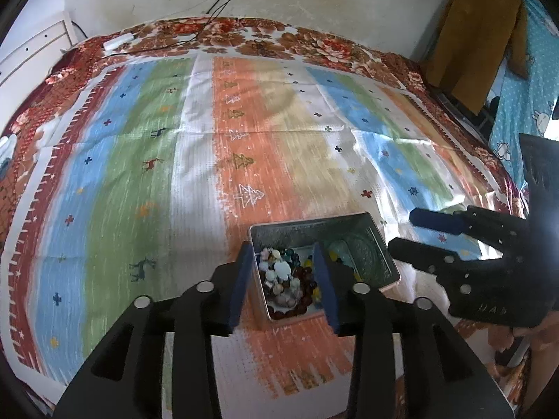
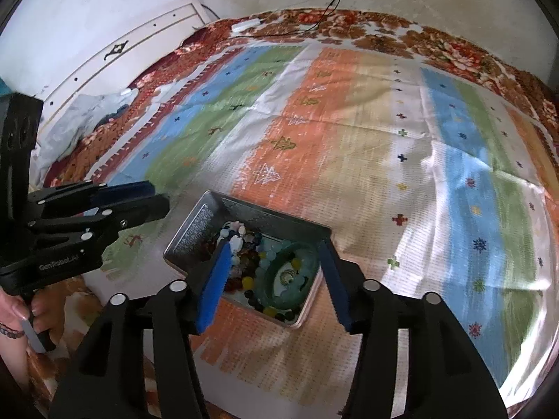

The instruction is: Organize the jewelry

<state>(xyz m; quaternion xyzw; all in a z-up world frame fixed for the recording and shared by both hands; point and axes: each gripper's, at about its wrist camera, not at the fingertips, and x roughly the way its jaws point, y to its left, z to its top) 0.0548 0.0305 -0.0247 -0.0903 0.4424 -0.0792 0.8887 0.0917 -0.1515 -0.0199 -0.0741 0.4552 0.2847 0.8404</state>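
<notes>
Jewelry (image 2: 251,265) (beads, a green bangle (image 2: 290,276)) fills the metal tin (image 2: 195,223) on my striped cloth (image 2: 367,146). My left gripper (image 1: 284,282) and right gripper (image 2: 274,279) hover above it, jaws spread, gripping nothing.

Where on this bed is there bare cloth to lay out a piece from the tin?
Free: the striped cloth beyond the silver metal tin, up to the floral border, and to its right. Crowded: the tin itself, packed with beads and a green bangle, flanked by left gripper and right gripper.
</notes>
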